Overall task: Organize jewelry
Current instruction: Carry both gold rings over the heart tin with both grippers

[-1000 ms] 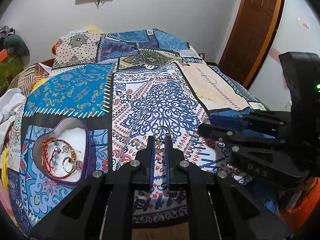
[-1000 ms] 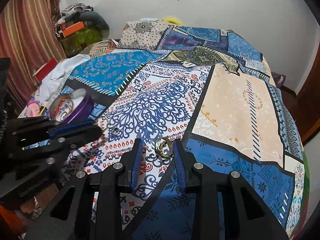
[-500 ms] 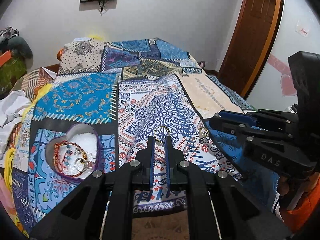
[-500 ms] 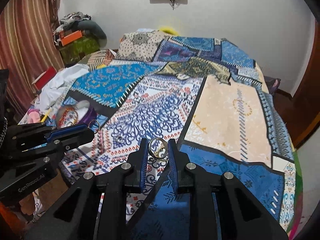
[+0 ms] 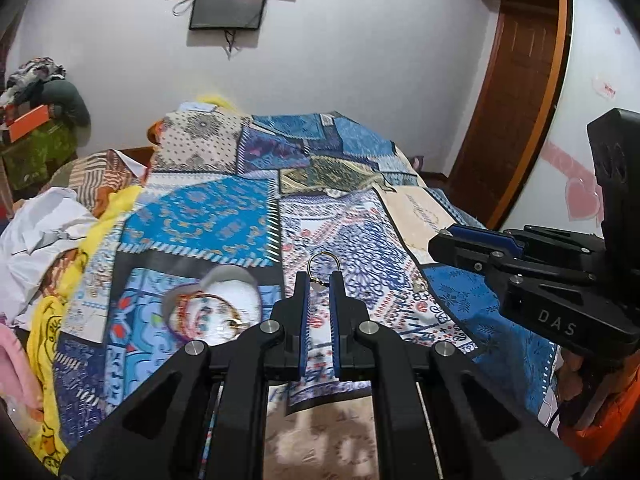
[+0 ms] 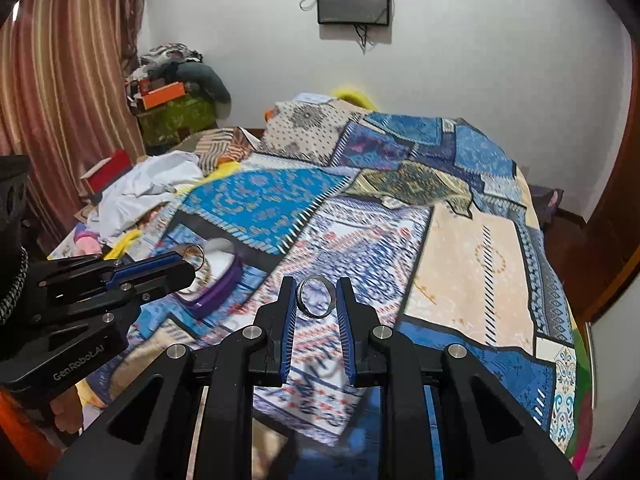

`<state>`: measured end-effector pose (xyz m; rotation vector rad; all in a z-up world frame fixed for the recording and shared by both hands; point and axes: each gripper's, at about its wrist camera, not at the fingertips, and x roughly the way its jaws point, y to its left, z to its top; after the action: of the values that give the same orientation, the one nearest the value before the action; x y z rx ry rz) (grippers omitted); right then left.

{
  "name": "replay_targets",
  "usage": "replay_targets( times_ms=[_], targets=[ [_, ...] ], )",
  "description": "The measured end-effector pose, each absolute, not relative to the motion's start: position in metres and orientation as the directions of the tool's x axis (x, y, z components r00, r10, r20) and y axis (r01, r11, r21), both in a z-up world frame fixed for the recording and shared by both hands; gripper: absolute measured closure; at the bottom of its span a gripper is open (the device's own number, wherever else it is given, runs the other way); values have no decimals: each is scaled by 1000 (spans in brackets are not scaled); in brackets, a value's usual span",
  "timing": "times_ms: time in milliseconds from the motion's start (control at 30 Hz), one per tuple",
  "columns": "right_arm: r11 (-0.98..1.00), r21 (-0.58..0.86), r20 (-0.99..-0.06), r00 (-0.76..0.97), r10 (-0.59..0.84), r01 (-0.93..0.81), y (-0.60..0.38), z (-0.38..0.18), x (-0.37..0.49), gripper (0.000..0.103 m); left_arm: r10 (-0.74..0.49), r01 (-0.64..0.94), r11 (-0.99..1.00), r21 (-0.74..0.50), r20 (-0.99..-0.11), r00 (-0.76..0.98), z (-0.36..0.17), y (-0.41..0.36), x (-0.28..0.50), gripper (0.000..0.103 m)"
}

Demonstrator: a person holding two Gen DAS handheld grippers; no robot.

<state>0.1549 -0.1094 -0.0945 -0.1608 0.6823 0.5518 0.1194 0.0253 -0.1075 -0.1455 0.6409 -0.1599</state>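
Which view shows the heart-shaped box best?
The left wrist view: the heart-shaped box shows its open inside with bracelets. In the right wrist view the left gripper covers much of it.

left claw (image 5: 320, 280): black, blue pads, silver screws | right claw (image 6: 318, 292): black, "DAS" lettering

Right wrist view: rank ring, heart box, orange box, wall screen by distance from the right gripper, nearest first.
1. ring: clamped between the right gripper's pads.
2. heart box: on the bedspread, ahead to the left.
3. orange box: on the pile in the far left corner.
4. wall screen: on the back wall, top centre.
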Motion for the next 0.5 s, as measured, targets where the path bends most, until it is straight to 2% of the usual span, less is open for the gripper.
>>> replay_targets(
  times_ms=[500],
  targets=[
    [767, 11, -636, 587, 500, -642, -37, -98, 144, 85, -100, -10, 983, -184, -578, 810, -114, 91, 99, 96]
  ],
)
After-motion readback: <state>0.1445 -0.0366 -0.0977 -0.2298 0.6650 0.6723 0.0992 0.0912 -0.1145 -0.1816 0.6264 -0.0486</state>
